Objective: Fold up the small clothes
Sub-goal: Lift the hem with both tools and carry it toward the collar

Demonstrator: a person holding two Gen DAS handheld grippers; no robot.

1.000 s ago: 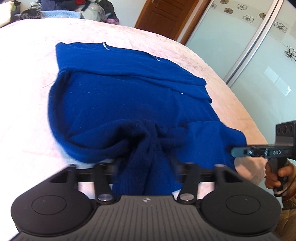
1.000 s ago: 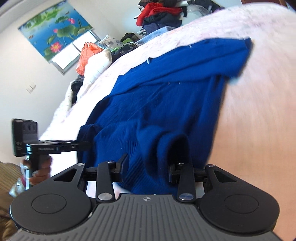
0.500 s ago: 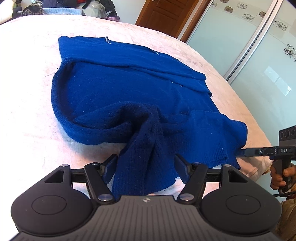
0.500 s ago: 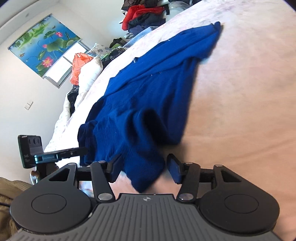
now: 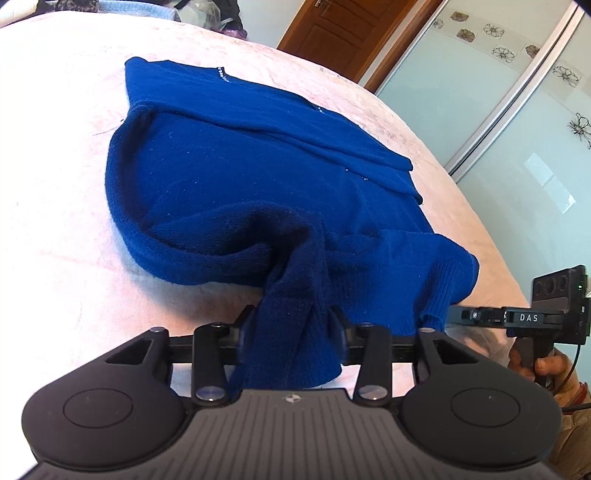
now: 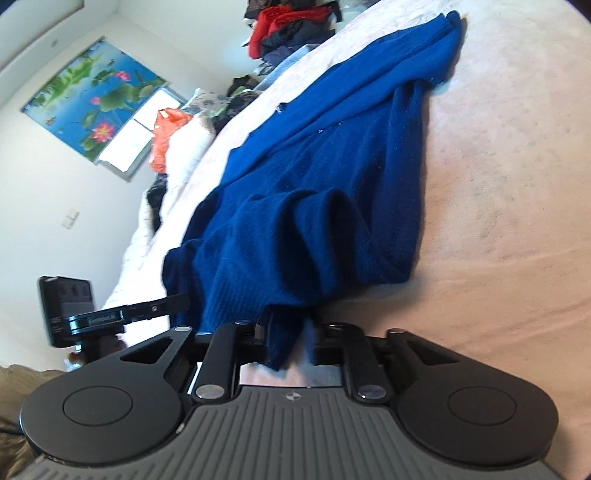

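**Left wrist: both our tongs pinch the sweater hem**

Left wrist view shows our left gripper (image 5: 291, 328) closed on a bunched fold of the blue sweater (image 5: 240, 177), which hangs down between the fingers at 6 o'clock. The sweater lies spread on the pink bed (image 5: 55, 184), its far edge folded over toward 12 o'clock. At 3 o'clock our right gripper (image 5: 448, 315) reaches in, touching the ribbed corner. From the right wrist, the right gripper (image 6: 290, 332) is clamped on a narrow strip of hem, cloth rising in ridges just beyond it. The left gripper (image 6: 181, 301) sits at 9 o'clock against the sweater's edge. Clothes (image 6: 288, 26) are piled at 12 o'clock.
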